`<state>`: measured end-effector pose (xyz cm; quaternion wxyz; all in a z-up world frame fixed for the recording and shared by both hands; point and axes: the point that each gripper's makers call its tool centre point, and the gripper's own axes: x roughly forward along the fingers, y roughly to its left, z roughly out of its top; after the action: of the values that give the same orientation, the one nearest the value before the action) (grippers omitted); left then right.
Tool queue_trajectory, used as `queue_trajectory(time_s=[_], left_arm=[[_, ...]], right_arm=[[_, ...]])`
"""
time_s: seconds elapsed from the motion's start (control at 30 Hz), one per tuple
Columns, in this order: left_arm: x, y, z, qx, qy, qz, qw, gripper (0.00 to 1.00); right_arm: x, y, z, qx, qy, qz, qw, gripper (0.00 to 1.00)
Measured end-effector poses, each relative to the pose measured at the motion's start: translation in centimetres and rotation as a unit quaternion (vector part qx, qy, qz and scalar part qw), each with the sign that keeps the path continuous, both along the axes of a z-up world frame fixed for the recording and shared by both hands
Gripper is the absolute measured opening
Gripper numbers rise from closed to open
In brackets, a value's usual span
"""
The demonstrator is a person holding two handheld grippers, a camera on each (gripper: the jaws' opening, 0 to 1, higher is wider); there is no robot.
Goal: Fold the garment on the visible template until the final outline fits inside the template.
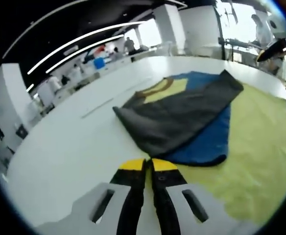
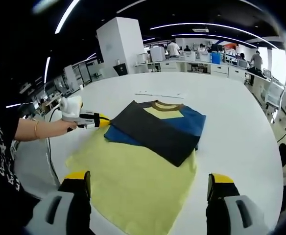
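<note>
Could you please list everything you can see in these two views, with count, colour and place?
Garment: one T-shirt, partly folded, yellow, blue and dark grey with a brown collar, lying on the table; the dark grey panel is folded across the blue part.
Table: one, white, large, under the garment.
Pillar: one, white, behind the table.
Desks with people: several, far background, details too small to tell.
Ceiling light strips: several, white, overhead.
Left gripper: one, black with yellow tips, jaws together, at the garment's edge; held by a hand in the right gripper view.
Right gripper: one, black with yellow tips, jaws wide apart above the yellow cloth.
</note>
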<state>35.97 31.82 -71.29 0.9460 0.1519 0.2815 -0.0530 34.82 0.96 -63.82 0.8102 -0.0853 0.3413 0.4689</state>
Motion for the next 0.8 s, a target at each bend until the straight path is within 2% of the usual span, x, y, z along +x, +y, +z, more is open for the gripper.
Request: queue_trajectory(time_s=[0.1, 0.2, 0.3, 0.37, 0.8], left_arm=[[0.0, 0.2, 0.2, -0.009, -0.011, 0.015, 0.9998, 0.00], [-0.1, 0.6, 0.3, -0.035, -0.022, 0.038, 0.9984, 0.00], [-0.4, 0.9, 0.2, -0.098, -0.038, 0.076, 0.9916, 0.00], [-0.5, 1.1, 0.0, -0.117, -0.043, 0.088, 0.9883, 0.00], [-0.7, 1.5, -0.2, -0.145, -0.051, 0.114, 0.9815, 0.00]], right_arm=[[0.0, 0.0, -0.1, 0.000, 0.001, -0.002, 1.0000, 1.00], [0.0, -0.1, -0.1, 0.001, 0.002, -0.003, 1.0000, 1.00], [0.0, -0.2, -0.2, 0.000, 0.003, -0.005, 1.0000, 1.00], [0.0, -0.3, -0.2, 0.000, 0.004, -0.006, 1.0000, 1.00], [0.0, -0.5, -0.2, -0.001, 0.006, -0.010, 0.9999, 1.00]])
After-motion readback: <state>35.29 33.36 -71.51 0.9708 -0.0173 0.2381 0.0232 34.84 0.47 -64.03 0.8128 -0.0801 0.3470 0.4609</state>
